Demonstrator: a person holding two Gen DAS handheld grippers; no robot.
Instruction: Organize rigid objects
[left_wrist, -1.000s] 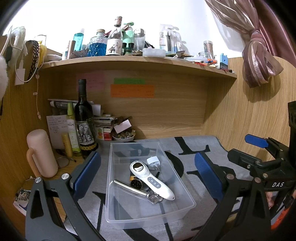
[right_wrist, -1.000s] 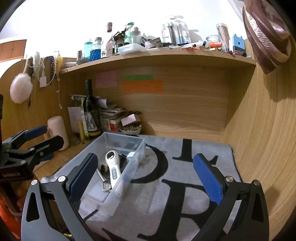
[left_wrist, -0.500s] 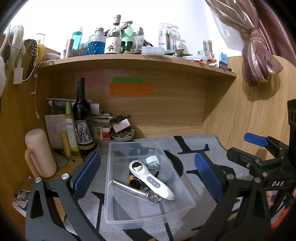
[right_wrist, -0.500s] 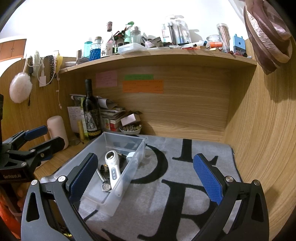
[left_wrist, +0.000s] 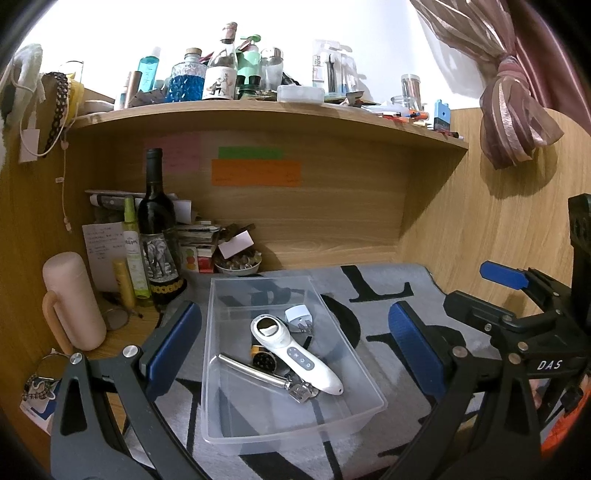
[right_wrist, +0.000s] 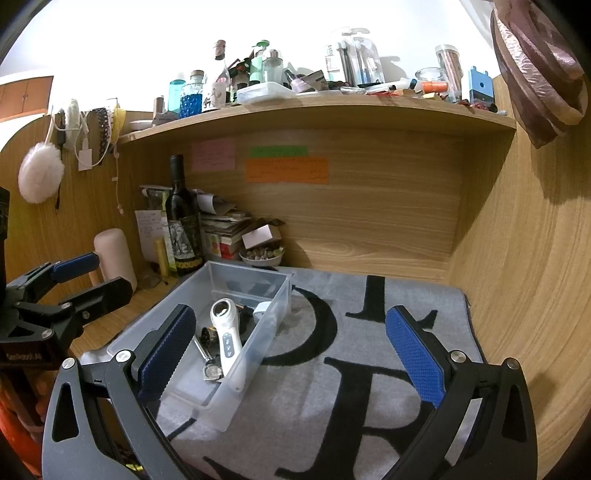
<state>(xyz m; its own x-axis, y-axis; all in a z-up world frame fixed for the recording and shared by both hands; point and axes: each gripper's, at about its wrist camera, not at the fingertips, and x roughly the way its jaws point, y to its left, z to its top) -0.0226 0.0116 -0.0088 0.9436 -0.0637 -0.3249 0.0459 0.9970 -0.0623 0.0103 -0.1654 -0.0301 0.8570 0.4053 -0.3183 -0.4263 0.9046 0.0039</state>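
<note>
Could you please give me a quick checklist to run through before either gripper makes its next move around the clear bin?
1. Left gripper open and empty: ok.
2. Right gripper open and empty: ok.
3. Clear plastic bin upright on the grey mat: ok.
4. White handheld device, metal tool and white plug adapter inside the bin: ok.
5. Loose rigid objects left on the mat: none visible; area behind the grippers cannot tell.
6. Wine bottle standing apart from the bin: ok.

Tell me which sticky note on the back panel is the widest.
The orange note. It stretches well past the green note just above it and the pale pink note to their left.
</note>
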